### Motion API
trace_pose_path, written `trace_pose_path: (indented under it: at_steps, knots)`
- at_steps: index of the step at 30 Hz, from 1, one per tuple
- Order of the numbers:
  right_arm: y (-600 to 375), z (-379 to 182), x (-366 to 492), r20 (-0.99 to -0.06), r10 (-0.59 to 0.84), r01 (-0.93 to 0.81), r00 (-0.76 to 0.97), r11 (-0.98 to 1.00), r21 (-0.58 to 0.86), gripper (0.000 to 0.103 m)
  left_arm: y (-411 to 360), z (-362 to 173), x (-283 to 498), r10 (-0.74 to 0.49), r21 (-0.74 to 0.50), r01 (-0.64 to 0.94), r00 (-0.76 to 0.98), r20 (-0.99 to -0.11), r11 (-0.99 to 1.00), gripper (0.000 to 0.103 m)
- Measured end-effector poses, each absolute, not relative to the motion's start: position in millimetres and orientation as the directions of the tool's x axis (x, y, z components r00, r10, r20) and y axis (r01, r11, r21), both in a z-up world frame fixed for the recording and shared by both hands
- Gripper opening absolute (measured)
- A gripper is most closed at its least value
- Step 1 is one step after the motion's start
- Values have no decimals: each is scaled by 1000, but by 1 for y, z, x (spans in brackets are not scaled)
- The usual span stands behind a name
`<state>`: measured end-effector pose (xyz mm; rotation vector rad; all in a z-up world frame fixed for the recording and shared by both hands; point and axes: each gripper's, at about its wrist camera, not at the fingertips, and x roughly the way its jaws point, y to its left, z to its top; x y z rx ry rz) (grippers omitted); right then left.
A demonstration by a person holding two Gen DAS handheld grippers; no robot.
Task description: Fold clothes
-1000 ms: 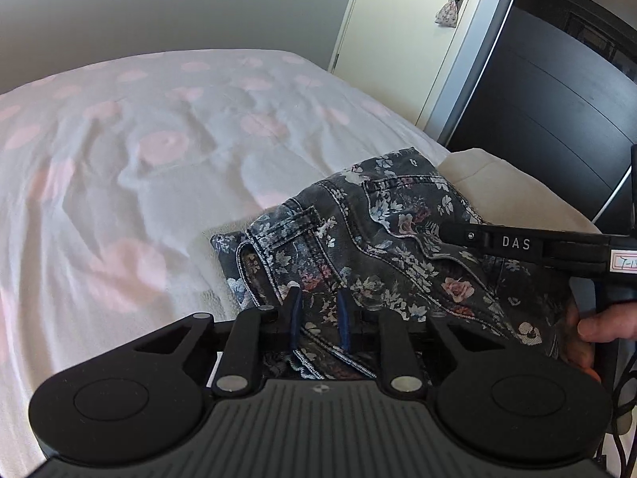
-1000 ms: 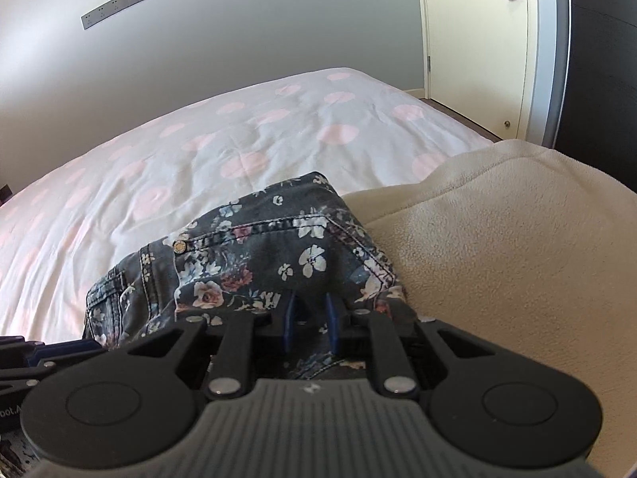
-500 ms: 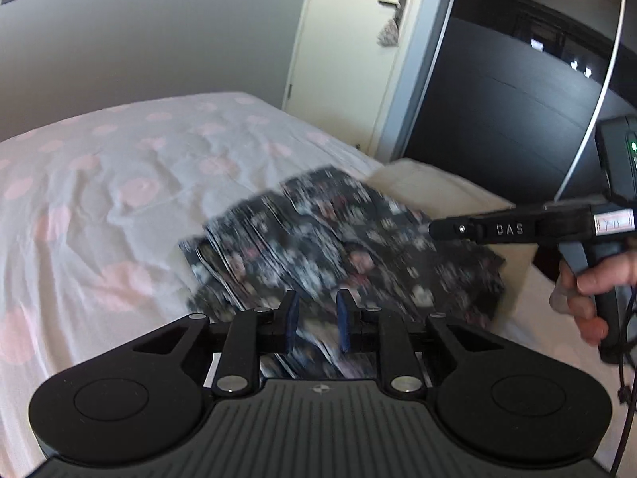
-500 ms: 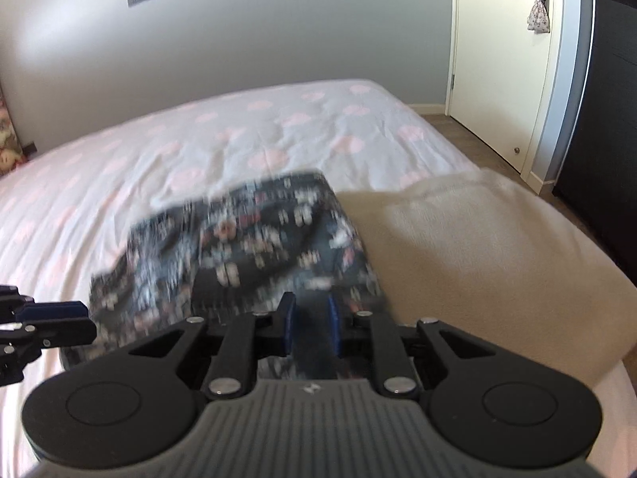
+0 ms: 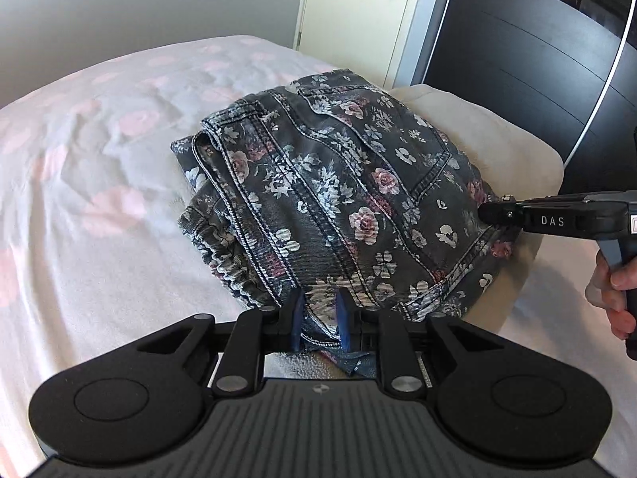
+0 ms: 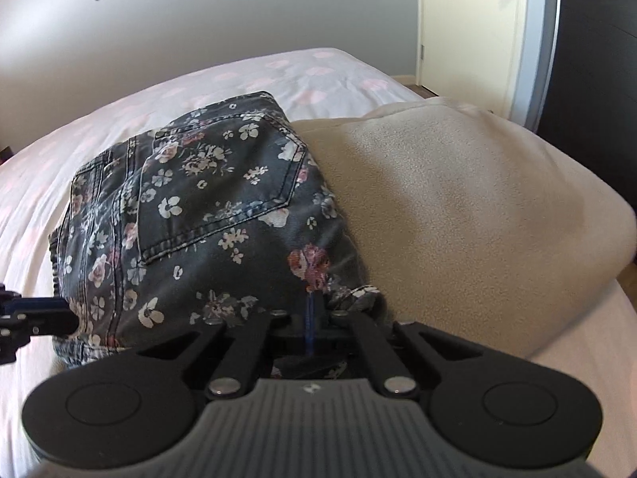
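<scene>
Dark floral jeans [image 5: 338, 199] lie in a folded bundle on the bed, back pocket up, their right side resting against a beige blanket [image 5: 485, 139]. My left gripper [image 5: 319, 324] sits at the bundle's near edge, shut on a thick fold of denim that runs between its blue fingers [image 5: 296, 324]. In the right wrist view the jeans [image 6: 207, 215] fill the left half. My right gripper [image 6: 311, 324] is pinched tight on their near right hem. The left view shows the right gripper [image 5: 491, 213] from the side at the jeans' right edge, held by a hand [image 5: 613, 290].
The bed has a white cover with pink dots [image 5: 99, 159], open to the left and beyond the jeans. The beige blanket [image 6: 458, 207] forms a thick mound on the right. A dark wardrobe [image 5: 537, 59] and a cream door [image 5: 350, 12] stand behind.
The jeans were swung up and set down again, now back pocket up and closer to the blanket. My right gripper's fingers have closed tight on the hem. Both grippers have dropped back low.
</scene>
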<state>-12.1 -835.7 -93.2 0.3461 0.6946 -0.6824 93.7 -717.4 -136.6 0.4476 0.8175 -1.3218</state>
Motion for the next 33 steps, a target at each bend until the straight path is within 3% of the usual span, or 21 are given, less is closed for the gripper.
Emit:
trace_pose_path:
  at_steps: [4,5,7,9,11,13,15,18,26,33]
  knots:
    - [-820,-69,-19,-679,-465,691,567,718,85,18,-694,-112,87,-695,-119,967,75,-715,227,17]
    - [-815,-63,-21,-678,-468,694,568,715,88,30,-687,-105,83,-699,-95,969,94,-709,226,18]
    - [-807,-51,-24,-675,-472,701,568,707,95,37,-672,-90,74,-704,-55,974,119,-700,220,26]
    - [-793,-36,-31,-668,-485,707,565,702,88,55,-659,-73,64,-711,-23,975,145,-688,221,45]
    - [-772,-17,-40,-653,-504,708,565,703,70,63,-645,-55,50,-727,10,975,172,-664,222,58]
    - [-752,1,-49,-642,-516,707,567,705,58,69,-628,-36,37,-751,11,978,168,-638,210,59]
    - [-732,17,-61,-633,-524,709,570,703,57,82,-614,-20,26,-766,-4,978,161,-622,209,66]
    - [-699,35,-83,-611,-542,717,577,695,60,84,-591,3,8,-783,0,974,182,-594,226,78]
    - [-603,49,-140,-547,-617,769,565,635,77,95,-537,24,-41,-806,89,960,273,-525,267,78]
    - [-535,46,-170,-519,-652,793,552,603,86,95,-493,22,-69,-793,80,948,303,-529,309,78]
